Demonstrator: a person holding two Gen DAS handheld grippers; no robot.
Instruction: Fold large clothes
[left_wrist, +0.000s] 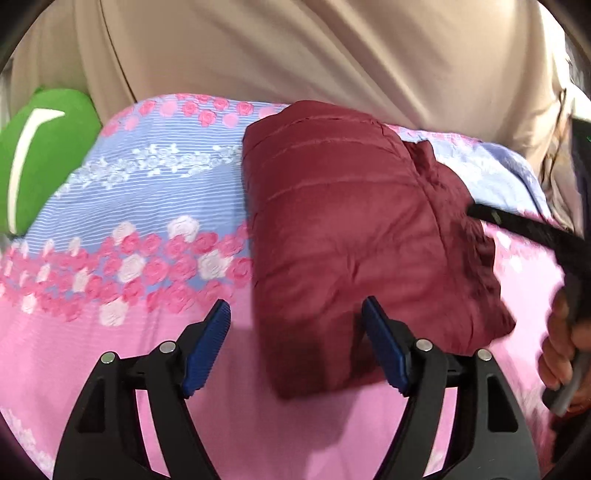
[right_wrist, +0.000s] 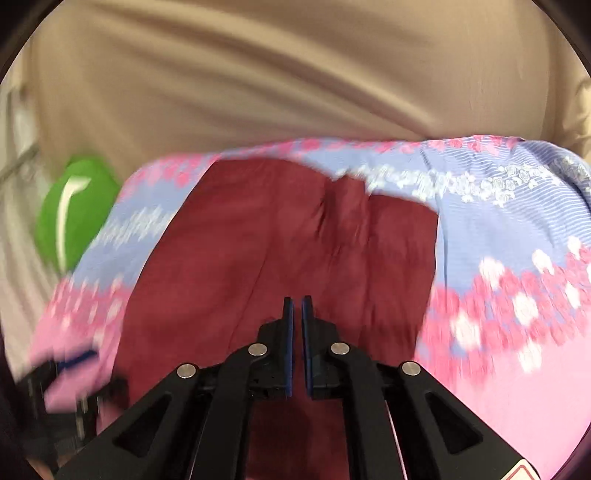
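A maroon quilted jacket (left_wrist: 351, 221) lies folded into a thick bundle on a pink and blue flowered bedsheet (left_wrist: 129, 206). My left gripper (left_wrist: 295, 306) stands open at the bundle's near left corner. Its right finger is over the jacket and its left finger over the sheet, and the pads press on nothing. From the right, my right gripper (left_wrist: 476, 212) reaches to the jacket's right side, with a hand (left_wrist: 557, 350) on its handle. In the right wrist view the right gripper (right_wrist: 297, 302) hovers over the jacket (right_wrist: 258, 240), jaws almost together, nothing seen between them.
A green cushion (left_wrist: 40, 155) with a white stripe lies at the sheet's far left edge; it also shows in the right wrist view (right_wrist: 74, 210). Beige cloth (left_wrist: 295, 48) hangs behind the bed. The flowered sheet (right_wrist: 517, 240) spreads out to the right of the jacket.
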